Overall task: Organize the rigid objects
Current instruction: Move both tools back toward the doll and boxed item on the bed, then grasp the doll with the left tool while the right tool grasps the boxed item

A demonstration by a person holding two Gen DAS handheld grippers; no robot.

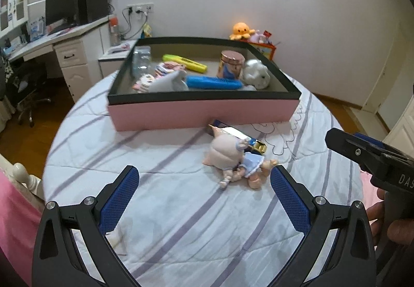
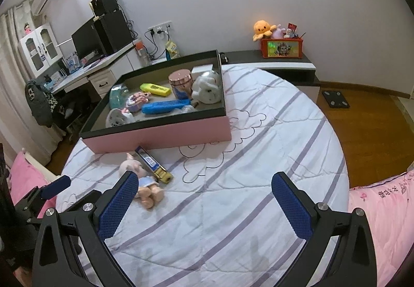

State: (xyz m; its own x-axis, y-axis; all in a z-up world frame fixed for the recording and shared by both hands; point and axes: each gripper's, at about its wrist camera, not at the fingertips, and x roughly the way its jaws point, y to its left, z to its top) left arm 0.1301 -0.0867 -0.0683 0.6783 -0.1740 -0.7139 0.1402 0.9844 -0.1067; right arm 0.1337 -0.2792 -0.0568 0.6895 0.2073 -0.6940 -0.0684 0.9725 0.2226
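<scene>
Both claws gape wide and empty: left claw [image 1: 204, 199], right claw [image 2: 204, 205]. Mid-frame on the bed [image 1: 160, 209], a doll [image 1: 233, 157] lies touching a blue-gold tube [image 1: 240, 137], below the pink box [image 1: 201, 112].

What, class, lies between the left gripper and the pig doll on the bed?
Nothing visible. The left gripper is open, with bare striped quilt between it and the pig doll. A blue tube lies just behind the doll, not in front.
</scene>
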